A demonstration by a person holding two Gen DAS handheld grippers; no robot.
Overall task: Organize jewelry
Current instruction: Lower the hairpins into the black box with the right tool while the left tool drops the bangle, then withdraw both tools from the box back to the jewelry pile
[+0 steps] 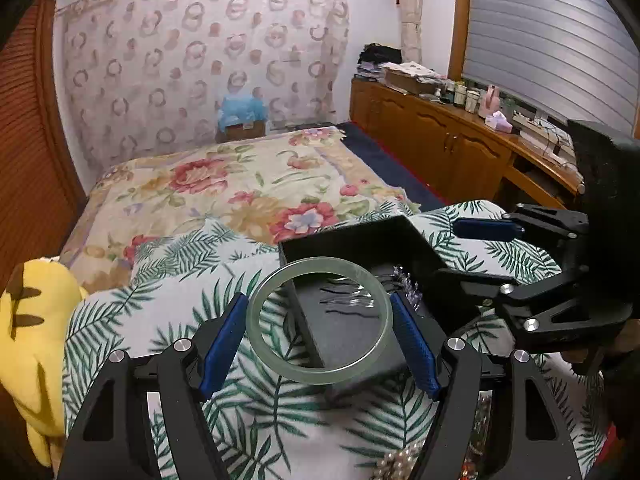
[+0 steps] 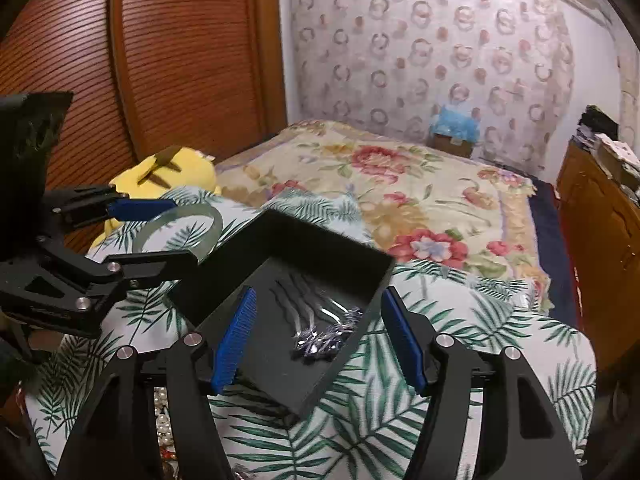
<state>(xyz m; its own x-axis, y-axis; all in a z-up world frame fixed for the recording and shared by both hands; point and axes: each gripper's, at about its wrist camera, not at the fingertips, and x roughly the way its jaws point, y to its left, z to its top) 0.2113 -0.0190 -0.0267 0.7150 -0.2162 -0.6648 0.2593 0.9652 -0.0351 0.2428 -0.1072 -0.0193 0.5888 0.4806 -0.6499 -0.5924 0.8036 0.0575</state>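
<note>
Left gripper (image 1: 318,330) clamped across a pale green bangle (image 1: 320,320), held over the near edge of a black box (image 2: 280,300) of hairpins (image 2: 320,328) — right gripper (image 2: 318,336) wide open, straddling that box, gripping nothing — step: boxing the bangle; next: lower, release inside.

Left tongs (image 1: 320,316) clamped on a bangle (image 1: 318,372), right tongs (image 2: 318,334) apart.

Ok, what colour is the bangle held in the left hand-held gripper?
Pale, translucent green. The bangle shows best in the left wrist view.
</note>
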